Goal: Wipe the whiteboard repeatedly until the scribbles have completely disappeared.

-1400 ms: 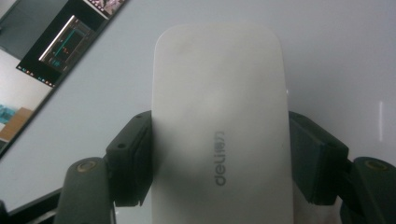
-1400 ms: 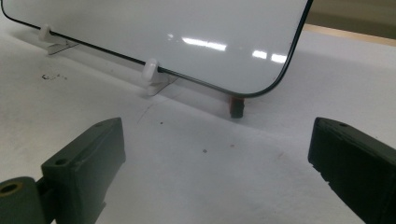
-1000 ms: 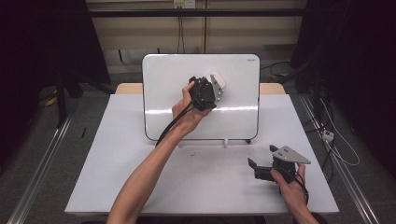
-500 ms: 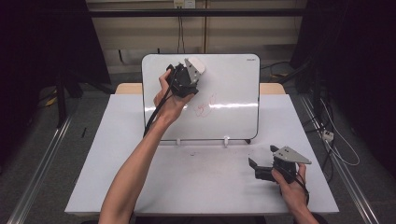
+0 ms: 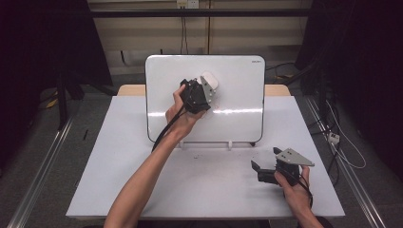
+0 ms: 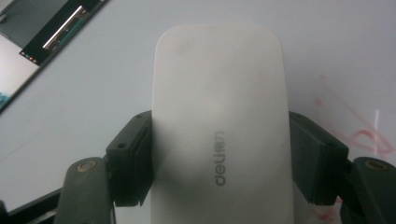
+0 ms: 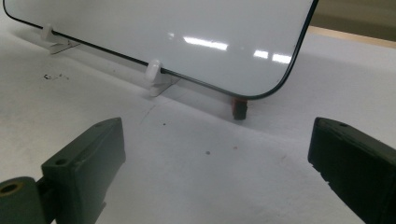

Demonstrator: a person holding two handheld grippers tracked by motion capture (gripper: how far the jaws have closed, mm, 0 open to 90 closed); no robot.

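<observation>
A whiteboard (image 5: 237,80) stands upright on small feet at the back of the white table (image 5: 142,180). My left gripper (image 5: 205,90) is raised against its middle, shut on a white eraser (image 5: 209,81) that lies flat on the board. In the left gripper view both pads (image 6: 133,158) squeeze the eraser (image 6: 219,121) by its sides, and faint red marker strokes (image 6: 369,140) show on the board just right of it. My right gripper (image 5: 259,171) rests on the table at the front right, open and with nothing between its jaws (image 7: 217,158), pointing toward the board's lower corner (image 7: 261,88).
White clip feet (image 7: 154,74) and a small dark-red foot (image 7: 239,108) hold the board's bottom edge. A black cable (image 5: 164,130) trails down from the left gripper. A few dark specks (image 7: 53,76) lie on the table before the board. Dark floor and rails flank the table.
The left gripper with the eraser swept from the board's middle up to the left, uncovering red marks, and has now come back right and down over them. The right gripper stayed put.
</observation>
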